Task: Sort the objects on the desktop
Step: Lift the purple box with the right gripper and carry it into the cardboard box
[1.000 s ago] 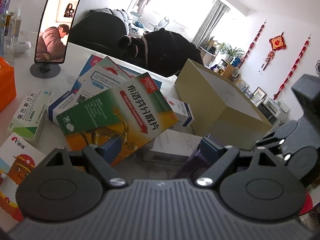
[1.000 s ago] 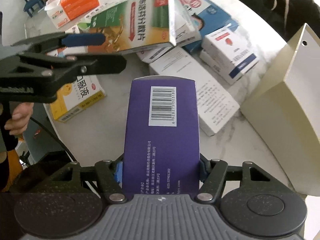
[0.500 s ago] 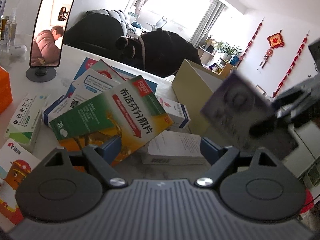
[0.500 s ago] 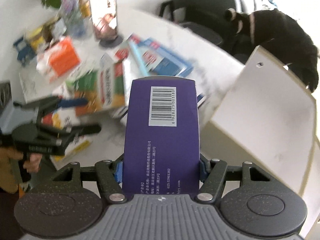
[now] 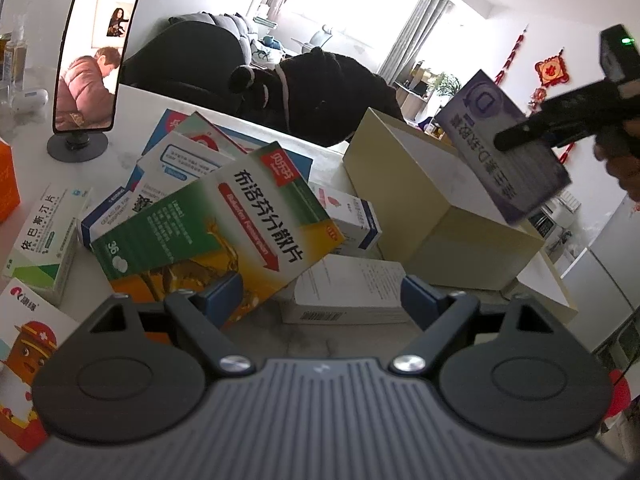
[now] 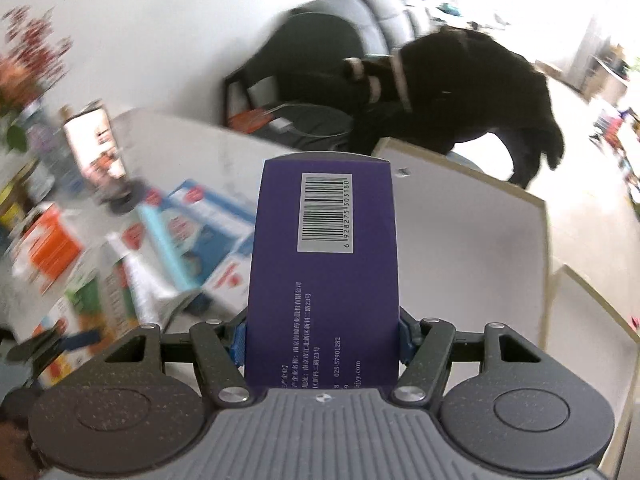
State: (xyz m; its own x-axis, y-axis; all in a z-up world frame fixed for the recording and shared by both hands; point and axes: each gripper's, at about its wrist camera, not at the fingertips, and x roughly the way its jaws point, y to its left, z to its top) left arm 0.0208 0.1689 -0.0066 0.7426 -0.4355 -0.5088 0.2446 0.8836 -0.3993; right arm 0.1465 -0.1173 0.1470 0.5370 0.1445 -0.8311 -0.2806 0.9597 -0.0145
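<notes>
My right gripper [image 6: 322, 336] is shut on a purple box with a barcode [image 6: 324, 264]. In the left wrist view the purple box [image 5: 504, 152] hangs tilted in the right gripper [image 5: 560, 124], above the open beige carton [image 5: 416, 200]. The right wrist view looks down past the purple box onto the carton's white inside [image 6: 472, 248]. My left gripper [image 5: 320, 292] stands open low over the table. A green and orange medicine box [image 5: 216, 224] lies against its left finger, and a white box [image 5: 348, 280] lies flat between the fingers' line.
Several medicine boxes [image 5: 180, 160] are heaped on the white table [image 5: 132, 100]. A phone on a stand [image 5: 94, 60] stands at the back left, an orange tissue box [image 5: 6, 184] at the left edge. A dark coat on a chair [image 5: 320, 92] sits beyond the table.
The right gripper has lifted the purple box from the table and carried it up and over the beige carton, rolling as it went. The left gripper has stayed where it was.
</notes>
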